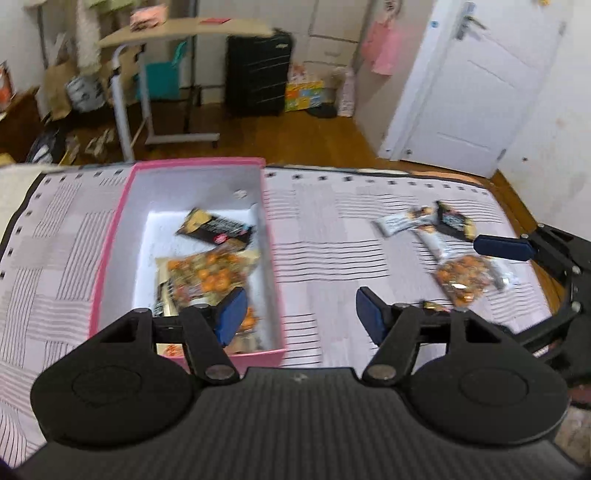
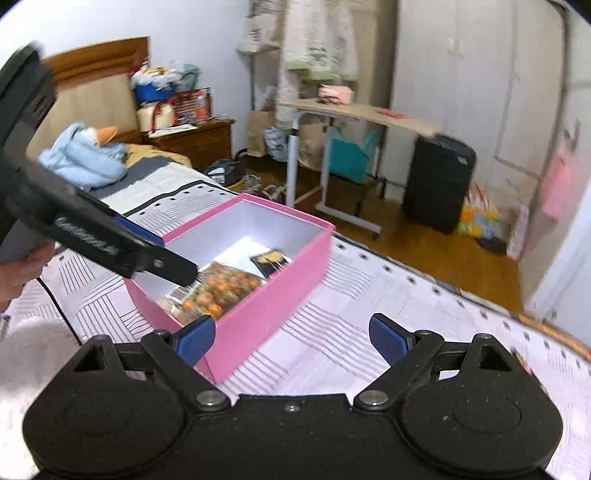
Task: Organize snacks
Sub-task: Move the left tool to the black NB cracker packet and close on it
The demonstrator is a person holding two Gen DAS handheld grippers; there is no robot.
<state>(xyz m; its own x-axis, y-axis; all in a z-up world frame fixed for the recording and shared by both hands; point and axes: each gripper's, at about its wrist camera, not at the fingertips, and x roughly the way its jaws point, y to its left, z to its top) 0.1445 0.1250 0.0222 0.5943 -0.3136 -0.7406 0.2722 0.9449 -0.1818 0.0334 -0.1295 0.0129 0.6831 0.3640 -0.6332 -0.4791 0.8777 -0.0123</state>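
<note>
A pink box (image 1: 110,254) with white walls lies open on the bed. It holds an orange snack packet (image 1: 210,273) and a black packet (image 1: 218,230). The same box (image 2: 273,295) shows in the right wrist view. My left gripper (image 1: 300,314) is open and empty, hovering at the box's near right corner. My right gripper (image 2: 291,338) is open and empty too, just in front of the box's long side. Loose on the bed to the right lie white bars (image 1: 399,221), a black packet (image 1: 452,221) and an orange packet (image 1: 465,282), next to one of the right gripper's blue pads (image 1: 502,248).
The striped bedspread (image 1: 332,266) covers the bed, whose far edge drops to a wooden floor (image 1: 295,136). A hand (image 2: 22,269) holds the left tool at the left. A blue plush toy (image 2: 85,155) lies near the headboard. A side table (image 1: 177,33) and a black suitcase (image 1: 256,74) stand beyond.
</note>
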